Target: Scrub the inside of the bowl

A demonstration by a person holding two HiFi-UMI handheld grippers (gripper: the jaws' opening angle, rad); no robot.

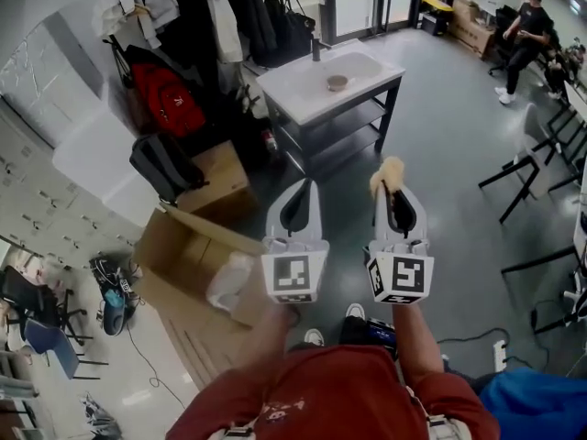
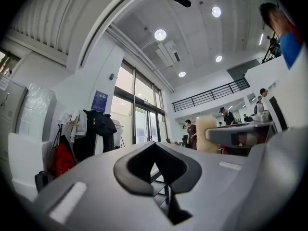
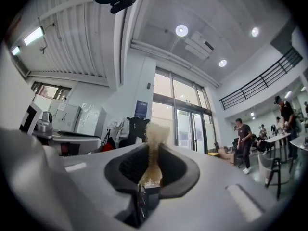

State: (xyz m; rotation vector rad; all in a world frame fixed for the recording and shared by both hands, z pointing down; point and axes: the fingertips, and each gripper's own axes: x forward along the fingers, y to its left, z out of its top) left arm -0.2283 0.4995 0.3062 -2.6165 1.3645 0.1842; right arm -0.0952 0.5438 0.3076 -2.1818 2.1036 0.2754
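A white sink table (image 1: 303, 94) is seen well ahead, and the bowl (image 1: 337, 82) is set on its top. The left gripper (image 1: 304, 187) is held closed on nothing. The right gripper (image 1: 396, 189) is clamped on a tan sponge (image 1: 389, 173), whose long axis is aligned with the jaws, its free end pointed toward the table.

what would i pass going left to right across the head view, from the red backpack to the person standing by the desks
red backpack → left tongs, shut and empty → bowl → right tongs pinching a sponge → standing person
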